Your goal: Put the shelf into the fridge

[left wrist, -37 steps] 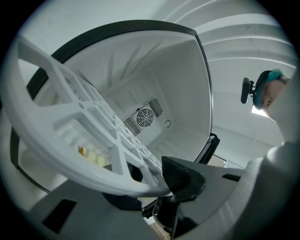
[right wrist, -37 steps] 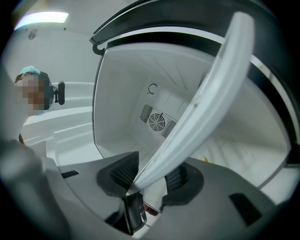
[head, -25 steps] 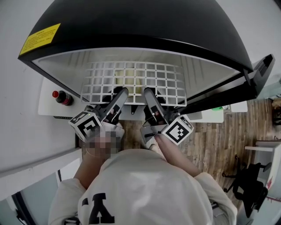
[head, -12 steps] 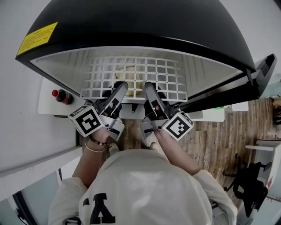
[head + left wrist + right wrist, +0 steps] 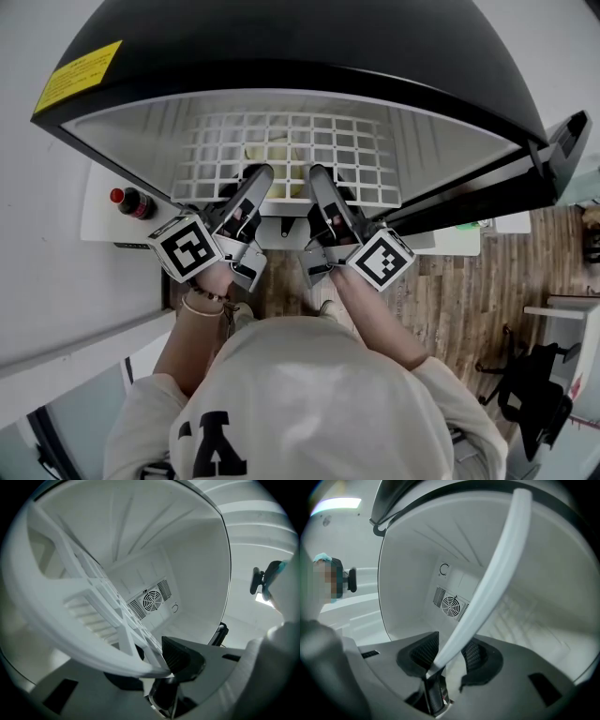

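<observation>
The blurred rim of the shelf point(image 5: 61, 625) covers one pad of the left tool point(image 5: 157, 665); the yellow label point(image 5: 78, 75) beyond it is unreadable.

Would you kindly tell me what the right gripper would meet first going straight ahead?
Likely the fridge's back wall near the round fan vent; the right gripper, shut on the shelf, has nothing else ahead, though depth is unclear.

I see the shelf point(image 5: 291, 159) lying partway inside the fridge point(image 5: 281, 56), with my left gripper point(image 5: 259, 176) and right gripper point(image 5: 317, 176) clamped side by side on its near edge. A fan vent point(image 5: 152, 601) sits in the back wall behind it. A bottle point(image 5: 131, 203) stands left of the opening, perhaps on a ledge.
</observation>
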